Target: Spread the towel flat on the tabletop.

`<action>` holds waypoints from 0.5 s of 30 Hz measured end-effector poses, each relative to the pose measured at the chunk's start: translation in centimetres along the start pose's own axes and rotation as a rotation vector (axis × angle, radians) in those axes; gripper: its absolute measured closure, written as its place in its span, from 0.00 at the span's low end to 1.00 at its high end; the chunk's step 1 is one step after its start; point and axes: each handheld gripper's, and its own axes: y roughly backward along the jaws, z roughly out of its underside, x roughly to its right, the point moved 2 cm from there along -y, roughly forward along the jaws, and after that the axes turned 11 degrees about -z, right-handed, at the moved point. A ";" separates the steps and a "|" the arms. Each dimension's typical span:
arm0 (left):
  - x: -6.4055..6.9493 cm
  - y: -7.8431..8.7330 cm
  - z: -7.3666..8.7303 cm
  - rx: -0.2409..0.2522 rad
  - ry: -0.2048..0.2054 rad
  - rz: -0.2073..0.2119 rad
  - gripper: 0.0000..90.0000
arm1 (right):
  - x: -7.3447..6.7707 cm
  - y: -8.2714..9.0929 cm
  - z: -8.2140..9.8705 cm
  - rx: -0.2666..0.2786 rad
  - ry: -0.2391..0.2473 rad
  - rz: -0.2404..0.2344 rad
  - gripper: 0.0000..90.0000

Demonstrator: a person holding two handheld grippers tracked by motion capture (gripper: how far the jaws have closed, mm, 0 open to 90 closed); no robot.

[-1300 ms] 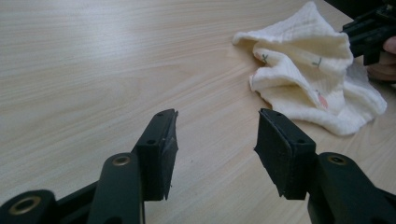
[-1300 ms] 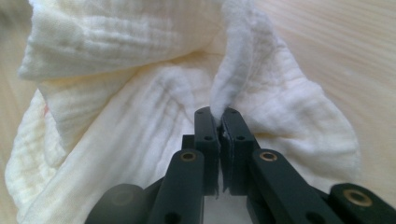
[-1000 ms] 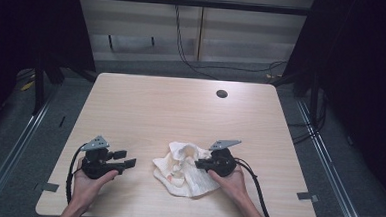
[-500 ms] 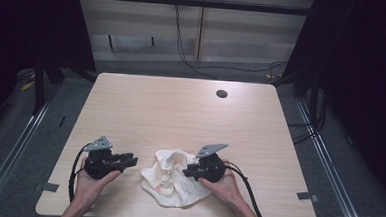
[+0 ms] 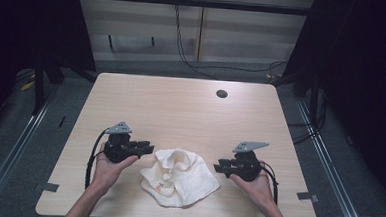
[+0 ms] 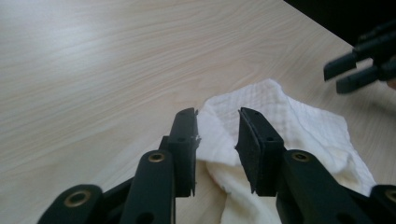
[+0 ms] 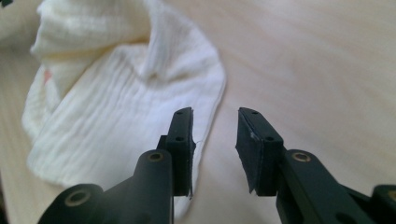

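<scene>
A crumpled white cloth [image 5: 180,178] with a small pink mark lies near the table's front edge, between my two grippers. My left gripper [image 5: 150,149] points right at the cloth's upper left edge. Its jaws have just been opening. In the left gripper view its tips [image 6: 218,114] stand apart, and a fold of the cloth [image 6: 280,107] shows in the gap with neither pad pressing on it. My right gripper [image 5: 217,167] points left, just off the cloth's right edge. Its jaws [image 7: 215,114] have just closed a little but stay apart over bare wood, beside the cloth [image 7: 116,93].
The wooden table [image 5: 181,108] stretches bare behind the cloth, with a dark round hole [image 5: 222,94] at its far right. Grey tape marks sit at the front left [image 5: 50,186] and front right [image 5: 307,196]. Dark floor and rails surround the table.
My right gripper has let go of the cloth and drawn back to the right. My left gripper has moved right up to the cloth's edge. The cloth has spread flatter.
</scene>
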 end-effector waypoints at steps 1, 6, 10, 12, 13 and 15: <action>0.5 -1.1 0.1 -0.027 -0.008 0.005 0.69 | -0.5 -0.3 1.2 -0.025 0.005 0.005 0.74; 1.9 -2.7 0.9 -0.094 -0.073 0.033 0.61 | -0.8 -0.5 2.0 -0.020 -0.006 -0.014 0.69; 2.5 -2.7 1.8 -0.146 -0.134 0.036 0.58 | -1.3 -1.3 2.2 -0.059 0.020 -0.008 0.68; 2.4 -2.6 2.3 -0.164 -0.134 0.033 0.58 | -1.4 -1.6 2.4 -0.081 0.026 0.006 0.69; 2.4 -2.7 2.6 -0.171 -0.137 0.037 0.58 | -1.4 -1.6 2.5 -0.087 0.035 0.011 0.71; 2.4 -2.8 2.8 -0.174 -0.128 0.036 0.58 | -1.5 -1.5 2.6 -0.086 0.044 0.015 0.72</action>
